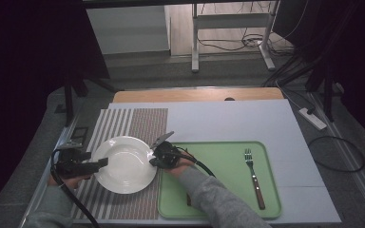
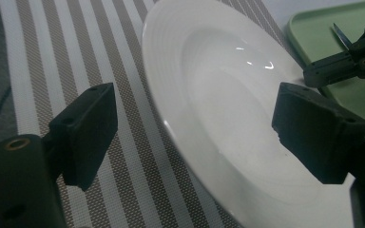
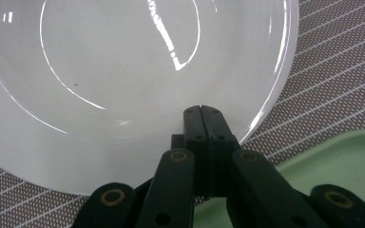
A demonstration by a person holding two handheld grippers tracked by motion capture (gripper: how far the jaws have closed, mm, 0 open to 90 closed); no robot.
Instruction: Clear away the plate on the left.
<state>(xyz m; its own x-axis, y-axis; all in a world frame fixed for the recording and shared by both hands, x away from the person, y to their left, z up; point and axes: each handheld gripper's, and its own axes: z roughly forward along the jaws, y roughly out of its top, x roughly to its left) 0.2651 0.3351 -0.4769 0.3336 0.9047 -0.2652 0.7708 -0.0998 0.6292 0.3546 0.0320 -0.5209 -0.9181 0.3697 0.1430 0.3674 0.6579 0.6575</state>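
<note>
A white plate (image 1: 123,164) lies on a striped placemat (image 1: 123,128) at the near left part of the tabletop (image 1: 247,121), its right rim just beside the left edge of a green tray (image 1: 218,178) that carries a fork (image 1: 254,176) near its right edge. The left gripper (image 1: 102,162) stands at the plate's left rim with its jaws spread wide; in the left gripper view one black pad sits over the placemat and the other over the plate's bowl, so the rim lies between them, not yet clamped. The right gripper (image 1: 153,156) rests at the plate's right rim, over the boundary between placemat and tray; in the right gripper view its jaws (image 3: 202,118) are pressed together above the rim, and whether the rim itself is pinched between them cannot be told, since the tips hide the contact. A thin blade-like object (image 1: 162,139) projects from beside the right gripper toward the far edge of the placemat, and a similar tip appears at the upper right of the left gripper view; what it is stays uncertain. The step in hand is judged to be the two-sided approach to the plate, either to seat it on the placemat or to lift it from there. The next move calls for the left gripper to close squarely on the rim, deep enough that the smooth glazed edge cannot slip, with both hands kept level so the plate stays flat and clear of the tray's raised lip.
</note>
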